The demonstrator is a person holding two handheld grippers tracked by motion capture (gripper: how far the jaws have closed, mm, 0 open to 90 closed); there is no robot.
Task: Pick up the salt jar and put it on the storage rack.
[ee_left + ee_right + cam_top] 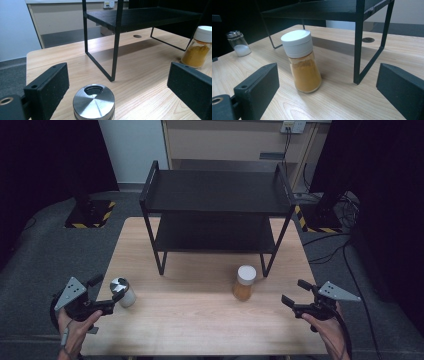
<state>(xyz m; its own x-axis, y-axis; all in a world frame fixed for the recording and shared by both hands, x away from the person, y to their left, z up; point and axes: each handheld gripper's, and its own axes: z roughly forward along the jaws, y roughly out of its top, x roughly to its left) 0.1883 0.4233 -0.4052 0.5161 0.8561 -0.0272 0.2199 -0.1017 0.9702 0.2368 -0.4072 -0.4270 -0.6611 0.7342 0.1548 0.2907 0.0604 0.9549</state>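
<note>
Your left gripper (pixel 104 293) stands wide around the steel-capped glass salt shaker (pixel 93 102), left of the black two-tier metal rack (pixel 215 200); right gripper (pixel 295 292) wide, empty; close left fingers next

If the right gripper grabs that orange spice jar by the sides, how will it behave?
The spice jar looks rigid, clear and probably smooth, so the pads may slip a little. It is tall on a modest base, so a push near its white cap would likely tip it. Filled mostly with powder, it probably feels moderately light.
</note>
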